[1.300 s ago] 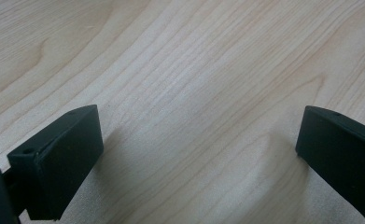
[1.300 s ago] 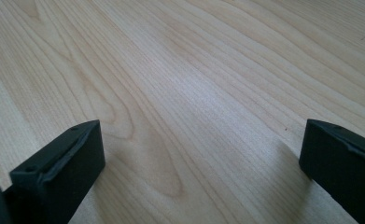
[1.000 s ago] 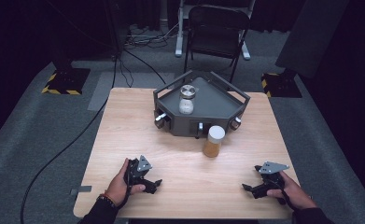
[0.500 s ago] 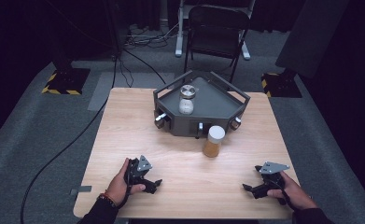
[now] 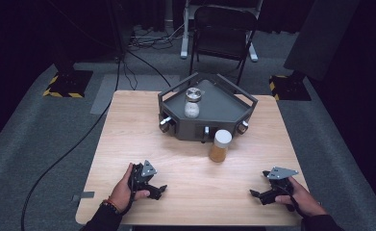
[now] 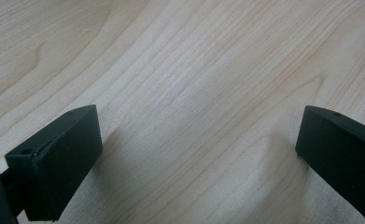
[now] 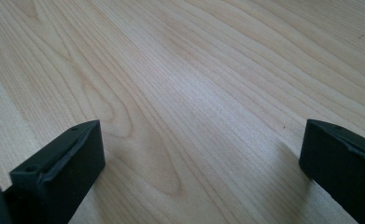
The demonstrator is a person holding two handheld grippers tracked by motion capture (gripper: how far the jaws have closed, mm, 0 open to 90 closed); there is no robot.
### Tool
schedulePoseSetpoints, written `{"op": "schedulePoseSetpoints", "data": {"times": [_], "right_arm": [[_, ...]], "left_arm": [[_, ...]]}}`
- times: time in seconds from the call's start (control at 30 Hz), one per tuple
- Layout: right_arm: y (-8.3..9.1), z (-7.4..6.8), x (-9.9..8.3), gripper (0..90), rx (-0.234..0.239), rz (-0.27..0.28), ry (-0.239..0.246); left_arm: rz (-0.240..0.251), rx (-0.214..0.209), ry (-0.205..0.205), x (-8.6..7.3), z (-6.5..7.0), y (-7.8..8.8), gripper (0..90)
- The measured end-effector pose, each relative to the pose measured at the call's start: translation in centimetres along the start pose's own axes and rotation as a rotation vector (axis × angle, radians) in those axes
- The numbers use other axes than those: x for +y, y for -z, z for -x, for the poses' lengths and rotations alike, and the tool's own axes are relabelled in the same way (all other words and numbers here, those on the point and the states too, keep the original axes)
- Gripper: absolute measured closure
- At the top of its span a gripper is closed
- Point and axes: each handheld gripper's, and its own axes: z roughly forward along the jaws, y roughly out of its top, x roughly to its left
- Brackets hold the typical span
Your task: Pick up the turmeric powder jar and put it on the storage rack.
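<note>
Table (image 5: pixel 128 144) first, since it's the biggest thing here: light wood, rectangular, sitting on grey carpet with a black folding chair (image 5: pixel 222 29) parked past its far edge. Next down in size is the dark grey angular tray (image 5: pixel 233 103), kind of a five-sided box with raised walls, sitting at the middle of the far edge, with a few round knobs sticking out of its near faces. Inside it stands a small glass jar (image 5: pixel 192 102) with a metal lid and something white in it, upright, toward the tray's left side.

Then there's the amber jar (image 5: pixel 219 146) with a white cap, standing upright on the bare wood just in front of the tray's near wall, close to it but not clearly touching, a bit right of the table's centre.

Both grippers are down by the near edge, well apart from each other and from the jars. The left gripper (image 5: pixel 157 191) rests toward the near-left corner, held in the person's left hand (image 5: pixel 123 190), jaws pointing right toward the table's middle. Its own view shows the two black jaws spread wide with nothing but wood grain between them. The right gripper (image 5: pixel 256 194) sits toward the near-right corner in the right hand (image 5: pixel 301 197), jaws pointing left, also spread wide and holding nothing, low over the tabletop.
</note>
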Motion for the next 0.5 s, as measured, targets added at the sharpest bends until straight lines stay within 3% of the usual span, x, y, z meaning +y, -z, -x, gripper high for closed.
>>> {"op": "schedulePoseSetpoints", "data": {"times": [0.33, 0.5], "right_arm": [[0.0, -1.1, 1.0, 0.8, -0.020, -0.025, 0.047], [0.3, -1.7, 1.1, 1.0, -0.045, 0.014, 0.045]], "left_arm": [[0.000, 0.001, 0.001, 0.0, 0.0, 0.0, 0.0], [0.000, 0.001, 0.002, 0.0, 0.0, 0.0, 0.0]]}}
